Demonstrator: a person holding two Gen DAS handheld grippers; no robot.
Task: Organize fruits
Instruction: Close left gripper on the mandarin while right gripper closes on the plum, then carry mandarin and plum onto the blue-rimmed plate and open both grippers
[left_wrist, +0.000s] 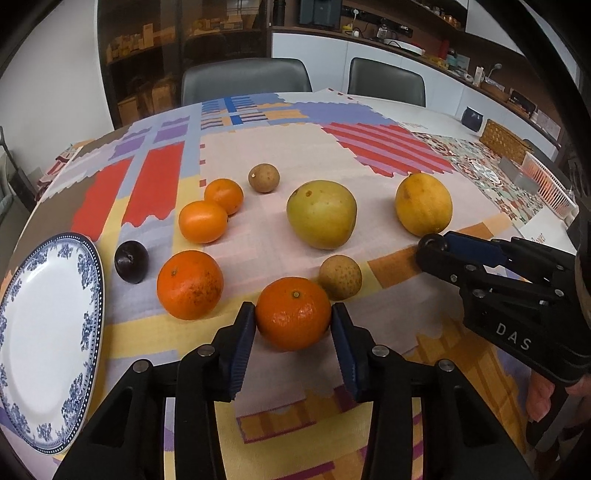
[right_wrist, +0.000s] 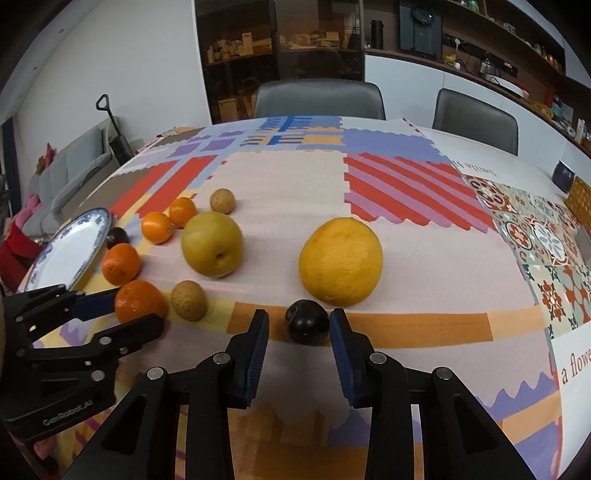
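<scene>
Your plate (left_wrist: 44, 332) sits bare at the table's left edge, so the sorting has hardly begun: every fruit lies loose on the patterned cloth (left_wrist: 266, 147). Your left tool (left_wrist: 293, 314) is clamped on the nearest orange (left_wrist: 293, 313), both pads pressing its sides, the fruit resting on the cloth. Your right tool (right_wrist: 298, 325) straddles a dark plum (right_wrist: 307, 322); its right pad touches, but a gap shows on the left, so I judge that grip not yet made.

Only the right wrist view shows this plum; in the left view the right tool (left_wrist: 430, 245) hides it. The left view shows the plate's whole bare face and a second plum (left_wrist: 131, 261) beside it.
</scene>
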